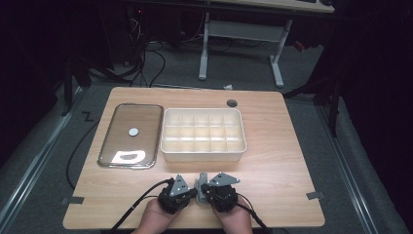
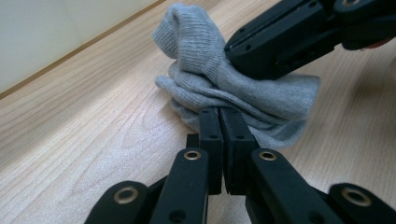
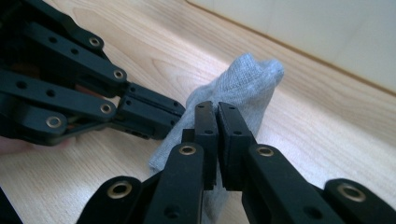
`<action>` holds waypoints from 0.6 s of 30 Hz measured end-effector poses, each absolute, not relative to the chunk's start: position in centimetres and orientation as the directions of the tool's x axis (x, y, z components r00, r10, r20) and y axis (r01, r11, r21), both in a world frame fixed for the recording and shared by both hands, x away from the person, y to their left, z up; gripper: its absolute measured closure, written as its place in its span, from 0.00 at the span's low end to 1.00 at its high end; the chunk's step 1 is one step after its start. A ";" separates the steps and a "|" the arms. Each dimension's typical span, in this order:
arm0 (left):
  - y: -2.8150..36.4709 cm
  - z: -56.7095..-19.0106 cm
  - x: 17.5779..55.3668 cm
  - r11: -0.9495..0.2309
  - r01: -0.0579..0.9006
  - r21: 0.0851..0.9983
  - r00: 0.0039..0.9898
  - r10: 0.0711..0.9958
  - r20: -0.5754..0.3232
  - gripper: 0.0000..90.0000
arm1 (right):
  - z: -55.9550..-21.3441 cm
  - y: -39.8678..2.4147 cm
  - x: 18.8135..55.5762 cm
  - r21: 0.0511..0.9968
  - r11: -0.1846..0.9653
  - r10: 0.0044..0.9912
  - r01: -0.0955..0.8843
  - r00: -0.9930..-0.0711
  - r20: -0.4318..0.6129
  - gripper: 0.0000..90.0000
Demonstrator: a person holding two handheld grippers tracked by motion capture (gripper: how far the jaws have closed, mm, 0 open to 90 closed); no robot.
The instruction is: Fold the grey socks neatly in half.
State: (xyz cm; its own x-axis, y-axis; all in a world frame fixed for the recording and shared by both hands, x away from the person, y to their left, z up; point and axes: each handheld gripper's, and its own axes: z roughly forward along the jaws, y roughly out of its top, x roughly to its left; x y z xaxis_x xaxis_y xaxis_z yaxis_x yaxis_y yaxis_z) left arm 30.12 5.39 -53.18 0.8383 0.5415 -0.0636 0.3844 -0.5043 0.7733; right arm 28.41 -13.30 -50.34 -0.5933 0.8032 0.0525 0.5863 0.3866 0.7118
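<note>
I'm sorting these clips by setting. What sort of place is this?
Probably a lab or workshop set up for recording: a lone wooden table on grey carpet, loose cables on the floor behind it, and a bare desk frame.

The room is dark. A light wooden bench stands on a grey floor. Far behind it stands a white table frame with two legs. Black cables lie on the floor at the far left. A bright light shines on the bench.
</note>
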 end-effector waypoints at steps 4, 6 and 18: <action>6.2 -53.0 30.2 -0.492 0.391 0.778 0.830 0.554 -0.067 0.92 | -51.0 -13.0 28.0 0.714 0.420 0.788 0.560 -0.615 0.018 1.00; 6.9 -52.8 30.3 -0.473 0.395 0.788 0.821 0.566 -0.072 0.92 | -51.1 -12.9 28.0 0.710 0.442 0.776 0.548 -0.630 0.004 1.00; 9.3 -51.7 30.4 -0.411 0.377 0.830 0.809 0.583 -0.079 0.89 | -51.5 -12.1 27.7 0.727 0.459 0.753 0.511 -0.658 -0.013 1.00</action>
